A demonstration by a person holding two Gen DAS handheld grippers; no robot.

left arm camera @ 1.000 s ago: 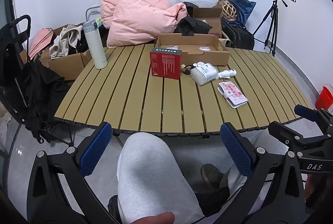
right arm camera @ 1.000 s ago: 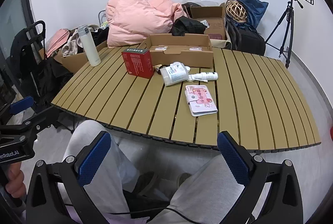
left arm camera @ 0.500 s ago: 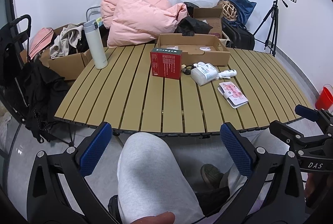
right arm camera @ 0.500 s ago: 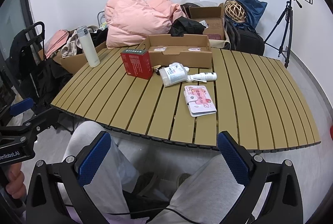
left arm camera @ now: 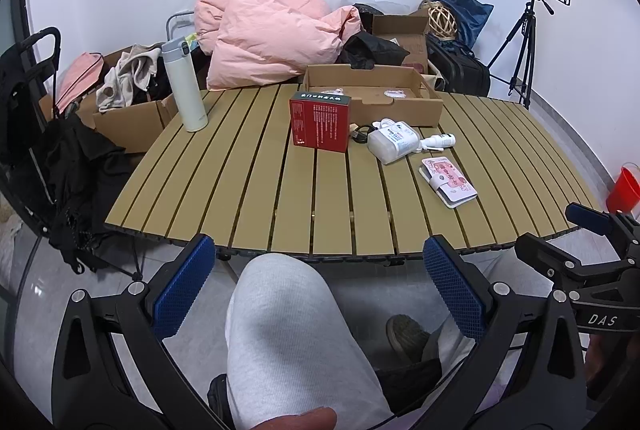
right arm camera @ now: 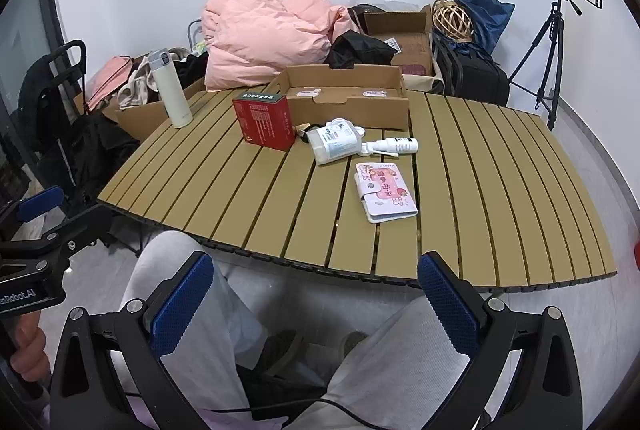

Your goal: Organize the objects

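While both tools sit low over my lap, short of the table edge, I read the left gripper [left arm camera: 318,294] as spread wide with nothing between its blue pads [left arm camera: 182,284], and the right gripper [right arm camera: 316,304] as spread just as wide and likewise empty. My knees in grey trousers [left arm camera: 288,326] show under both cameras, and a shoe [left arm camera: 404,332] rests on the floor between them.

On the slatted table [right arm camera: 248,190], nearest me, a pink card wallet [right arm camera: 385,192] lies flat, right of centre. Just beyond it a small white spray bottle [right arm camera: 394,146] lies on its side, its nozzle end near a larger white plastic bottle [right arm camera: 334,144], also lying down. A black cord [left arm camera: 360,133] sits between that bottle and the red box [right arm camera: 264,120], which stands upright left of the bottles. Behind them, an open, shallow cardboard tray [right arm camera: 348,98] rests at the far edge of the table with two small items inside that I cannot make out. A white flask [right arm camera: 170,90] stands upright, well apart, at the far left corner.

Past the table I see a pink duvet [right arm camera: 260,38], cardboard boxes, a woven ball [right arm camera: 452,18], dark bags and a tripod [right arm camera: 554,46] against the white wall.
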